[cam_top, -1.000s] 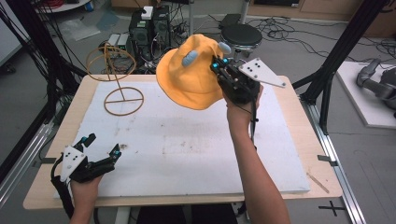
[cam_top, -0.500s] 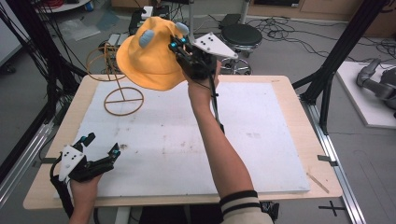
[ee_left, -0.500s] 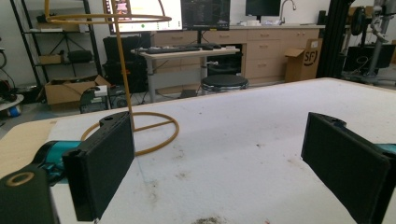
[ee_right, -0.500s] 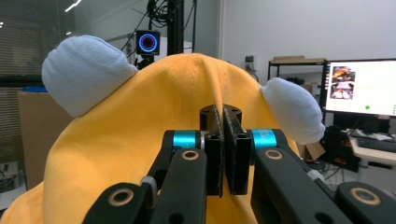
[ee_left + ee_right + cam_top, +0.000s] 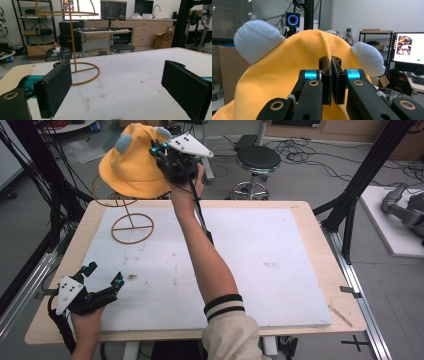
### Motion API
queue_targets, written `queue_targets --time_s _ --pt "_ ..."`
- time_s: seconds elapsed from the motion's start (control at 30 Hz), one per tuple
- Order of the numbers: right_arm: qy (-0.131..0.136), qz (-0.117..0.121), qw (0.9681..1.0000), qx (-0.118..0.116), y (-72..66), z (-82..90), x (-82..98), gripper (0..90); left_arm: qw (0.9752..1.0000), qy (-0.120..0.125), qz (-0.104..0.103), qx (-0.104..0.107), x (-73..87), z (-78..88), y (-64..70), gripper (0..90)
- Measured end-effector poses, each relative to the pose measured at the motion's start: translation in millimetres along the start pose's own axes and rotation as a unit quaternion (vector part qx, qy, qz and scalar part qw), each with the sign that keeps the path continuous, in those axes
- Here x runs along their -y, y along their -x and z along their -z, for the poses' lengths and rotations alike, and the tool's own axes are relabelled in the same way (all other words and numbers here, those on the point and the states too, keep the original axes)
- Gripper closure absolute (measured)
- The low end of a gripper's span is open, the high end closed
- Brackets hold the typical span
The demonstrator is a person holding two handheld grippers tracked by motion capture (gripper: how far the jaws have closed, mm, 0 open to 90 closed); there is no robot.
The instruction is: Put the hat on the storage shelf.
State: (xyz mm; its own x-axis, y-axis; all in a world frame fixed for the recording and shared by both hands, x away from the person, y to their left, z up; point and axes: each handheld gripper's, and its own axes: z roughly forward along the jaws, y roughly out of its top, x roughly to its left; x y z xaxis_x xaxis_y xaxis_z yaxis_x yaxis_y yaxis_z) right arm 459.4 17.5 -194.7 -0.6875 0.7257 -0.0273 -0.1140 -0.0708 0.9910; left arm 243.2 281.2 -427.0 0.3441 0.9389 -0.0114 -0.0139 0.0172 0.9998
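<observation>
- Right claw (image 5: pixel 159 151) clamped on a fold of the hat (image 5: pixel 131 165), holding it in the air above the stand (image 5: pixel 131 217) at the desk's (image 5: pixel 300 270) far left corner.
- Not yet seated on the stand; lowering and release remain.
- Left claw (image 5: pixel 102 274) wide open, empty, near the front edge.

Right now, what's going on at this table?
A person's right gripper is shut on a yellow hat with pale blue ears, holding it up by the top of the brass wire hat stand at the table's far left. The left gripper rests open near the front edge, holding nothing.
</observation>
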Motion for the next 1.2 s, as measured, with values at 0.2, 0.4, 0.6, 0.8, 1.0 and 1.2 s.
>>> queue_targets --time_s 0.2,0.4,0.6,0.8,1.0,1.2 --pt "-0.004 0.008 1.0 -0.005 -15.5 -33.8 -0.5 88.5 1.0 0.003 0.006 -0.001 0.0 3.5 -1.9 10.1" --pt "-0.016 0.018 0.9997 -0.005 -32.7 -64.1 8.3 88.5 0.9998 0.011 0.013 -0.005 -1.1 7.5 -4.6 10.0" --pt "-0.033 0.017 0.9993 0.0 -42.1 -90.2 24.8 88.5 0.9998 0.011 0.012 -0.007 -1.6 8.6 -5.0 10.1" --pt "-0.057 0.016 0.9982 0.004 -48.8 -108.1 47.6 88.5 0.9998 0.011 0.011 -0.007 -0.6 8.3 -5.3 10.1" --pt "-0.068 0.01 0.9976 0.01 -48.3 -113.3 63.5 88.5 0.9998 0.011 0.013 -0.011 0.6 11.2 -7.8 10.1" --pt "-0.072 0.004 0.9972 0.018 -48.8 -113.3 79.8 88.5 0.9998 0.009 0.016 -0.013 0.9 12.1 -7.9 10.1"
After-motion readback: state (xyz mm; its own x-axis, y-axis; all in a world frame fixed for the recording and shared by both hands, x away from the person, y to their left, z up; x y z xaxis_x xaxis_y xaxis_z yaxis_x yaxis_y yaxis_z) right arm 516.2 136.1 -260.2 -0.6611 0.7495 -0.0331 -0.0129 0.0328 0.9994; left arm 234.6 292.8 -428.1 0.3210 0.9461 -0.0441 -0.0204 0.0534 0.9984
